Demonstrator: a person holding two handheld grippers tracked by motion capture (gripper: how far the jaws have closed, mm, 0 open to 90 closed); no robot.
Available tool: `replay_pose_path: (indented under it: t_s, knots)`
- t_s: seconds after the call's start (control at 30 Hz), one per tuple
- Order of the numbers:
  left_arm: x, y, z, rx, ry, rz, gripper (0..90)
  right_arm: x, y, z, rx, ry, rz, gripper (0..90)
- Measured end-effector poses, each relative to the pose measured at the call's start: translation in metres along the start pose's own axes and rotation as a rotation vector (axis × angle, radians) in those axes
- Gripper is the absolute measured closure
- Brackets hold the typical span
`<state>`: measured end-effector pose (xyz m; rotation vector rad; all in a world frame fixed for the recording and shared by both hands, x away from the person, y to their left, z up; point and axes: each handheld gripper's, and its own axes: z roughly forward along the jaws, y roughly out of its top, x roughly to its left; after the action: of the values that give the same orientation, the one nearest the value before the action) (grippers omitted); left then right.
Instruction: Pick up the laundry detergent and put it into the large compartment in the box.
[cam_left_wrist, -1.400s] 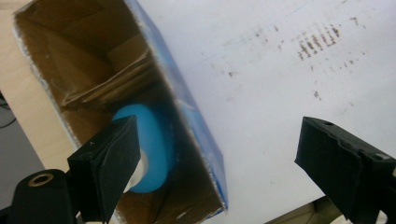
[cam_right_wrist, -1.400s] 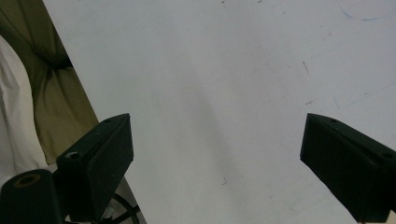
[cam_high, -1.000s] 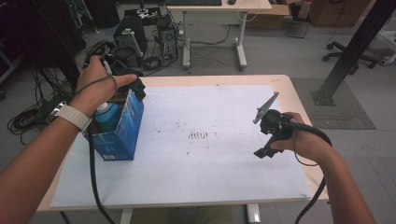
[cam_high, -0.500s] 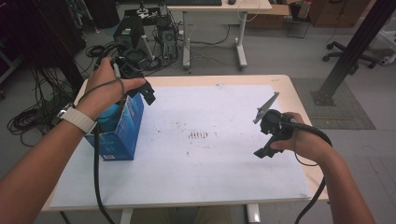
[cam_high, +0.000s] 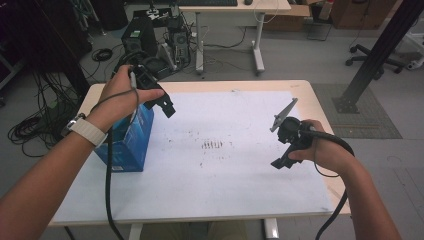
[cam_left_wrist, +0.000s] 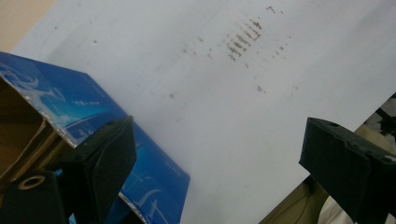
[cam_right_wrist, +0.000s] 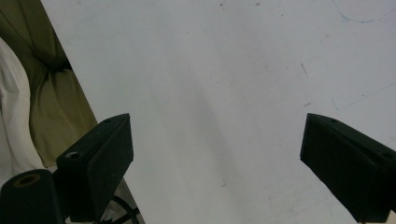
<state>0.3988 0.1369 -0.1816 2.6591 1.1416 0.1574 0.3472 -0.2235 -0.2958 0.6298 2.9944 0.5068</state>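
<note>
R hand-held gripper (cam_high: 280, 164): we hold it over white sheet (cam_high: 225, 200) on worktop, jaws spread, nothing betw. | L hand-held gripper (cam_high: 167, 107): we hold it above & just right of the open blue cardboard box (cam_high: 127, 145), jaws spread wide, just been opening, nothing betw. | box: upright at sheet's left edge, flaps open.
</note>
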Motion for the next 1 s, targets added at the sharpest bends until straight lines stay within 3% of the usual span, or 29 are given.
replay_pose_path:
  t_s: [0.33,1.0]
  knots:
    - [-0.007,0.001,0.002,0.017,-0.028,0.049,11.3,-0.001,0.000,-0.001,-0.002,-0.002,-0.002,9.7]
    - [-0.028,0.001,0.014,0.055,-0.109,0.217,11.2,0.000,0.002,0.001,0.000,0.002,-0.002,9.7]
